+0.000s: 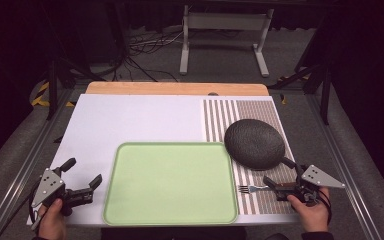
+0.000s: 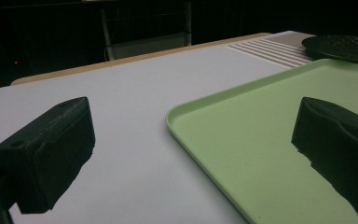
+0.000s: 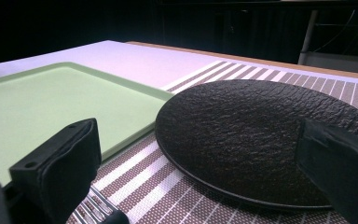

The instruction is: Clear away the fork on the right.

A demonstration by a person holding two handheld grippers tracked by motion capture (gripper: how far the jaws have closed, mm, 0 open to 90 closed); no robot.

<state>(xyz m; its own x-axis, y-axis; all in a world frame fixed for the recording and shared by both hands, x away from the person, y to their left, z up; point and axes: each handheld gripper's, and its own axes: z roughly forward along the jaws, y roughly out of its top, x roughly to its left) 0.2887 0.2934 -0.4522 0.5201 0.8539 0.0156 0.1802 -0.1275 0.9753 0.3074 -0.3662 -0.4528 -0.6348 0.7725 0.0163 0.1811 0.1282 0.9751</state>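
Note:
A pale green tray (image 1: 170,182) lies at the table's near middle. To its right, a black textured plate (image 1: 255,142) rests on a striped placemat (image 1: 240,112). A fork (image 1: 252,188) lies on the mat below the plate, tines toward the tray, its handle running under my right gripper (image 1: 279,171). That gripper stands open, with the plate (image 3: 261,130) ahead of its jaws and the fork tines (image 3: 98,205) beneath one jaw. My left gripper (image 1: 84,171) is open at the tray's left, nothing between its fingers; the tray's corner (image 2: 177,116) lies ahead of it.
A white board (image 1: 140,120) covers the table, with a wooden strip (image 1: 177,88) along the far edge. Metal rails run down both sides. Beyond the table stand a white frame (image 1: 225,30) and loose cables on the floor.

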